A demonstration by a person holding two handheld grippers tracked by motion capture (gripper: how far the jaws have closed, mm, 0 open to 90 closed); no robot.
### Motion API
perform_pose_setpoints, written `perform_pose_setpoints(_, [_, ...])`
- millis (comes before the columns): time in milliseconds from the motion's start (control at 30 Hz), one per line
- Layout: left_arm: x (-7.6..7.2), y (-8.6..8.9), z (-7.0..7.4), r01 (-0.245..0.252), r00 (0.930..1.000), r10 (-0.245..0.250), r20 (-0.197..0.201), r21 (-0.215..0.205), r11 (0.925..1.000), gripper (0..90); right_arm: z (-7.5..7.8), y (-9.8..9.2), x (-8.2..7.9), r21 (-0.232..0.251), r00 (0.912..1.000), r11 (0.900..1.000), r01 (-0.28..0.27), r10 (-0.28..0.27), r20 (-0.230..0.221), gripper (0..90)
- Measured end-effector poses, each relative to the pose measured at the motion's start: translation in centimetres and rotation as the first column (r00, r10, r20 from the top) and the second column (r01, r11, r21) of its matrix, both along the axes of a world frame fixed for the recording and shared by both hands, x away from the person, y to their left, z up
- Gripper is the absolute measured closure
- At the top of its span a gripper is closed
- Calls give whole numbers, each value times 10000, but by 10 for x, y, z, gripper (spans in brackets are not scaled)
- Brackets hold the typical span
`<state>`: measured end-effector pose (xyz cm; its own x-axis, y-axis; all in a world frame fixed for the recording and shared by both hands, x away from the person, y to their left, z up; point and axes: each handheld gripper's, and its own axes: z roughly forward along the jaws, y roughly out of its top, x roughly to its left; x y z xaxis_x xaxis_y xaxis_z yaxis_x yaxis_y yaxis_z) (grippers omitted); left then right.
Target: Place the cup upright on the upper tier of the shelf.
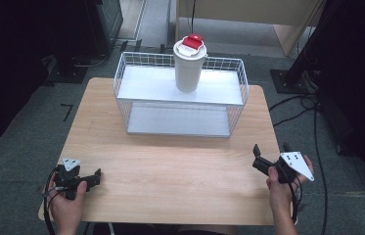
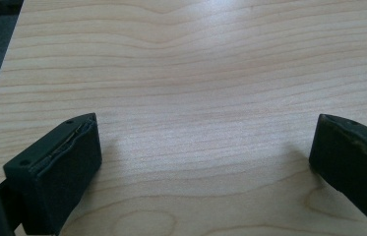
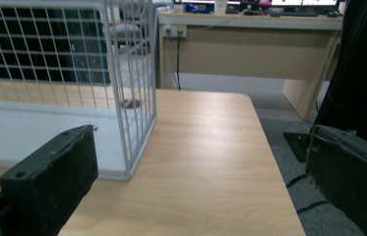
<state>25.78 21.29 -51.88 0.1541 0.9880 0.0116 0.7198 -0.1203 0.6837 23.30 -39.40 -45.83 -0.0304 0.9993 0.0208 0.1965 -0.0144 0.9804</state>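
High view showed a wooden table [image 1: 170, 166] with a white wire rack [image 1: 180, 95] at its far middle. A white cup [image 1: 189, 66] with a red-and-white lid stood upright on the rack's upper shelf, near its centre, well apart from both grippers. The lower shelf under it looked bare.

Left gripper [image 1: 88, 179] sat at the table's near left corner, held in the person's left hand [image 1: 65, 205], jaws pointing right across the table. Left gripper view had its two black jaws spread wide with bare wood between them, nothing gripped.

Right gripper [image 1: 260, 159] was at the near right edge, held in the right hand [image 1: 280, 191], grey plate on top, jaws aimed forward and left. Right gripper view had its jaws wide apart too, holding nothing; the rack's right corner [image 3: 127, 98] was ahead between them, closer to the jaw on that view's left, and a desk [image 3: 250, 44] stood beyond the table.
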Motion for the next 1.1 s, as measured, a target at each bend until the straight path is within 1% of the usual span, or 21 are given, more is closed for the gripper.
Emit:
perform_pose_setpoints(67, [0,0,0,-4,10000,4,4,-4,10000,0,-6,-2,-3,44,9998,10000,60,-59,-188,0])
perform_pose_setpoints(200, [0,0,0,-1,10000,1,1,-2,10000,0,-18,-4,-9,-44,9982,10000,73,-76,-599,0])
perform_pose_setpoints(267, [0,0,0,1,10000,-1,-1,0,10000,0,-25,-5,-13,-231,9968,9997,85,-103,-796,0])
perform_pose_setpoints(367, [0,0,0,1,10000,-1,0,2,10000,0,-34,-7,-19,-190,9945,9997,143,-162,-1036,0])
perform_pose_setpoints(433, [0,0,0,1,10000,-1,-1,1,10000,0,-38,-8,-23,-190,9926,9997,179,-200,-1202,0])
perform_pose_setpoints(533, [0,0,0,0,10000,0,0,0,10000,0,-45,-9,-29,-298,9876,9994,180,-224,-1551,0])
perform_pose_setpoints(567, [0,0,0,0,10000,0,1,-2,10000,0,-48,-10,-31,-267,9860,9994,219,-260,-1646,0])
perform_pose_setpoints(633, [0,0,0,-2,10000,2,2,-2,10000,0,-50,-12,-34,-256,9837,9992,303,-344,-1763,0])
perform_pose_setpoints(700, [0,0,0,-2,10000,2,2,-4,10000,0,-52,-14,-37,-234,9780,9984,506,-542,-2015,0])
perform_pose_setpoints(767, [0,0,0,-1,10000,1,2,-1,10000,0,-56,-15,-39,-373,9703,9976,586,-657,-2328,0])
perform_pose_setpoints(867, [0,0,0,0,10000,0,-1,1,10000,0,-59,-15,-41,-457,9621,9974,554,-655,-2645,0])
perform_pose_setpoints(933, [0,0,0,0,10000,0,0,0,10000,0,-60,-16,-41,-448,9589,9975,544,-647,-2763,0])
perform_pose_setpoints(1033, [0,0,0,1,10000,-1,-2,2,10000,0,-62,-18,-39,-487,9421,9966,669,-791,-3259,0])
perform_pose_setpoints(1100, [0,0,0,0,10000,0,-1,2,10000,0,-62,-18,-39,-393,9349,9970,662,-757,-3466,0])
